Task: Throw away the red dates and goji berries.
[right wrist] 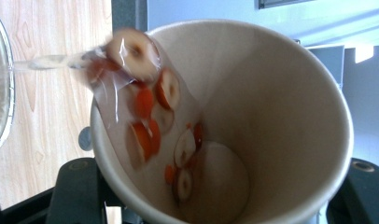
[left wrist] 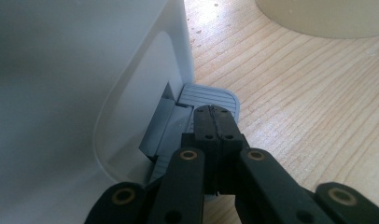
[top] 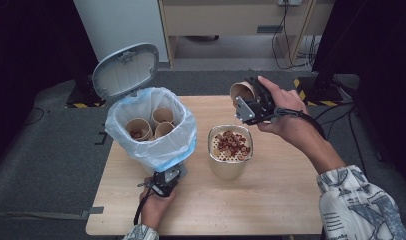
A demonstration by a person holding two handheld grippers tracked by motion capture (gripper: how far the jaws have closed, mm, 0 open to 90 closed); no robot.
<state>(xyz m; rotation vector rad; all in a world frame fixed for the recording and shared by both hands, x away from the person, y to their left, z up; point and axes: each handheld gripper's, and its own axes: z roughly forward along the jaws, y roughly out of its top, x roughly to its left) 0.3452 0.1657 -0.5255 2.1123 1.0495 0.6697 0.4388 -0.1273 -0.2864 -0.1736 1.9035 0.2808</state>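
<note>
While the left gripper, fingers together, presses the grey pedal at the foot of the bin at centre-left of the high view, its lid stands open. Right of the bin sits the strainer bowl, heaped with red slices. Above and right of it the right gripper, fingers clamped on a paper cup, tips the mouth down-left toward the bowl. Slices and liquid slide over the lip, so the cup's axis must stay aimed over the strainer.

Motion is blurring the fruit slices spilling from the paper cup, whose near rim is running off-frame.
</note>
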